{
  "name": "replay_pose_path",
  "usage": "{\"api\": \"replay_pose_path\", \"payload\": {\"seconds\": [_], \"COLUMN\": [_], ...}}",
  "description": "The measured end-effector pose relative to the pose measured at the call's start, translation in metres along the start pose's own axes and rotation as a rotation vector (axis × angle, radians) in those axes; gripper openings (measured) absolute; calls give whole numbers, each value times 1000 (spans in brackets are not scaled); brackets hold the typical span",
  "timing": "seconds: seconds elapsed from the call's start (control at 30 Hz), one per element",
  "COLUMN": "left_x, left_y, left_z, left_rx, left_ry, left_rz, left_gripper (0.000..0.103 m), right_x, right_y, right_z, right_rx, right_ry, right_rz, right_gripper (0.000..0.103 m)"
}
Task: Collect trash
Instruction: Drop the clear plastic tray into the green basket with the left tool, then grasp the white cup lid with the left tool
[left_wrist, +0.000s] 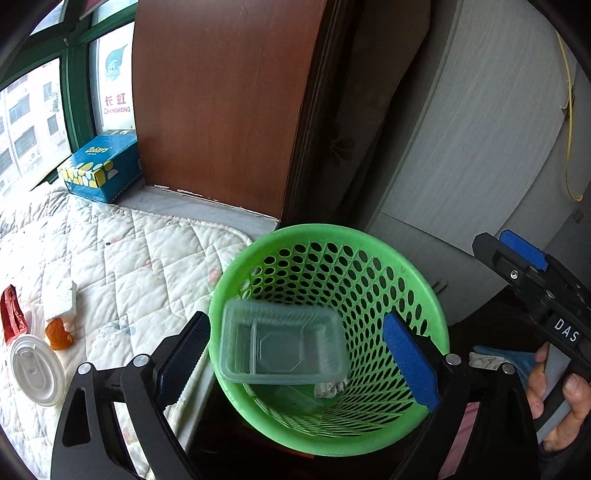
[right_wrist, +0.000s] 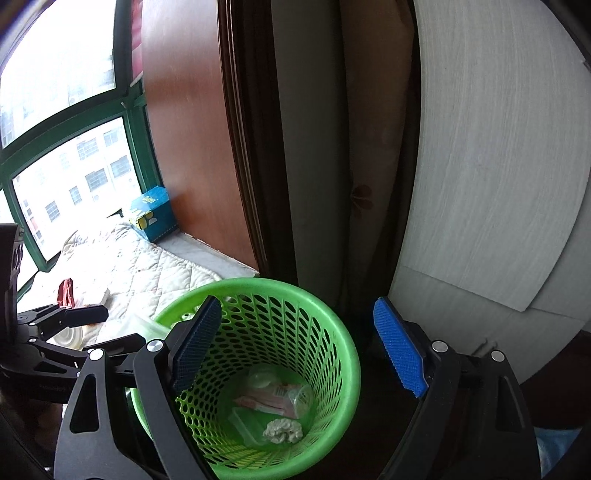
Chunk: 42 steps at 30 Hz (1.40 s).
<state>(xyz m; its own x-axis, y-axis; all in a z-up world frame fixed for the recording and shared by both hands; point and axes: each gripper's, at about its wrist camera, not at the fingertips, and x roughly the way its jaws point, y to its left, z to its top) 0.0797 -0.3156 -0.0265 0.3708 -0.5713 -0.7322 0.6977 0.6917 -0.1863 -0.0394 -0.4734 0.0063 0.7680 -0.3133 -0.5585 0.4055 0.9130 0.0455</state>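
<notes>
Clear plastic tray (left_wrist: 282, 341): rectangular, translucent, shallow, with an octagonal panel pressed into its floor and an inner divider line along one side. Tilted, open side up, inside the mouth of the green perforated basket (left_wrist: 373, 273), between the jaws of the left gripper (left_wrist: 295, 362) yet touching neither blue pad (left_wrist: 408, 365); blurred at the far edge. Jaws spread wide, released, holding nothing.

Basket beside the quilted bed (left_wrist: 122, 266), round, rim bright green, walls full of oval holes. On its floor, seen from the right wrist: crumpled white tissue (right_wrist: 282, 430), a pink-and-white wrapper (right_wrist: 269, 404), a small clear cup or lid (right_wrist: 260, 378), another flat clear tray (right_wrist: 245, 424) lying under them.

Right gripper (right_wrist: 301, 354) above the basket rim, jaws likewise parted wide and gripping nothing.

On the bed, well apart from the basket: white round lid (left_wrist: 37, 373), orange scrap (left_wrist: 59, 334), white foam piece (left_wrist: 59, 299), red wrapper (left_wrist: 13, 314). Blue tissue box (left_wrist: 103, 168) on the sill by the window.
</notes>
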Motion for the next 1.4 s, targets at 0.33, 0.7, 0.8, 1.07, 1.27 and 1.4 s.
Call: {"api": "replay_pose_path", "payload": {"seconds": [0.33,0.7,0.8,1.07,1.27,1.4], "left_x": [-17,-55,-61,-57,-42,-31], "left_y": [23,115,146,203,232,246], "left_z": [-12,-39,-49,-68,-77,-80], "left_rx": [-27,-178,-242,-316,-369,-384], "left_ry": [-24,-57,-59,-43,-9,19], "left_rz": [85,336,412,625,673,674], "left_gripper": [92,92,92,93,93,93], "right_x": [0,11,14,25,32,39], "right_y": [11,56,72,110,135,148], "right_z": [-3,-1,0,2,1,-1], "right_rx": [-3,-39,-59,-102,-141,-151], "right_ry": [6,21,28,54,72,92], "right_rz": [43,138,165,238,278,298], "right_gripper": [85,87,87,87,87,87]}}
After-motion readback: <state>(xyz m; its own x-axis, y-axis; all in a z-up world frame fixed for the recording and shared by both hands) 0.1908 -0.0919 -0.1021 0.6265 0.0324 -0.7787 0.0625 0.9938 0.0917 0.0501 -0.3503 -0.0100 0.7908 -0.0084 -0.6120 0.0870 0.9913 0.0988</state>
